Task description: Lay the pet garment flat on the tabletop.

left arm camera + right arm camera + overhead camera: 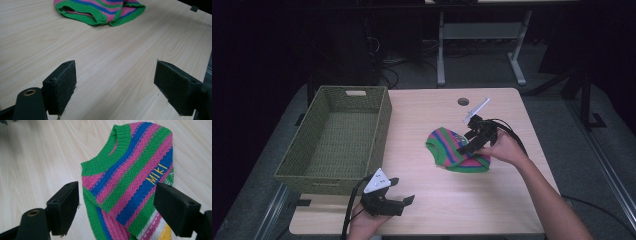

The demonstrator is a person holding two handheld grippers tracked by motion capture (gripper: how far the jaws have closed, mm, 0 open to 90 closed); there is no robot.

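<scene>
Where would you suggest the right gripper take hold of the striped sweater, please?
Probably by the body below the green collar, coming down from above: the striped sweater lies flat on the table, and the right gripper already has its open jaws on either side of that part, so a pinched fold should lift.

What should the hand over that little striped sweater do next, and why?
Probably lower the right gripper a little and close its jaws on the sweater. The jaws stand open on either side of the knit, above it and not yet pinching it, and the sweater lies flat on the table. The basket sits off to the left, a likely place for it.
</scene>
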